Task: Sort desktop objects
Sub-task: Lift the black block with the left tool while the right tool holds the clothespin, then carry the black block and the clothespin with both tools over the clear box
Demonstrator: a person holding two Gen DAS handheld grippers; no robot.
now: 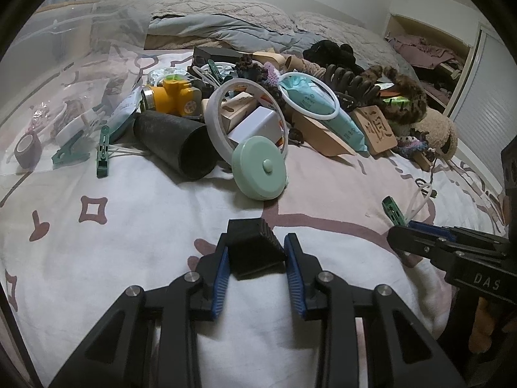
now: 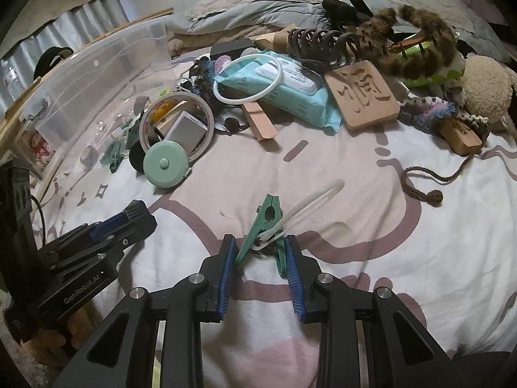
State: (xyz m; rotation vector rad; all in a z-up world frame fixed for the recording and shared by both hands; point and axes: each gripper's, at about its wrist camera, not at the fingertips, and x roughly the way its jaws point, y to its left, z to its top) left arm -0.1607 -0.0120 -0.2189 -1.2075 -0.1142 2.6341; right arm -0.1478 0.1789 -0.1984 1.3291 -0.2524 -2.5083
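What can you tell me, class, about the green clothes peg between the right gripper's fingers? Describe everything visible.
The green clothes peg looks like plastic, with two legs splayed apart toward the camera and its notched jaws pointing away. A white loop is attached at its middle and extends away to the right. The peg sits over the patterned bedsheet, its two legs touching the blue pads of the right gripper, which closes around it.

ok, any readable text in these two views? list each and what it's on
"DAS": on the black body of the right gripper, seen from the left wrist view.
"GenRobot.AI": on the black body of the left gripper, seen from the right wrist view.
One large carved Chinese character: on the square wooden plaque; I can't read it reliably.
Print on the light blue wet-wipes pack: too small to read.
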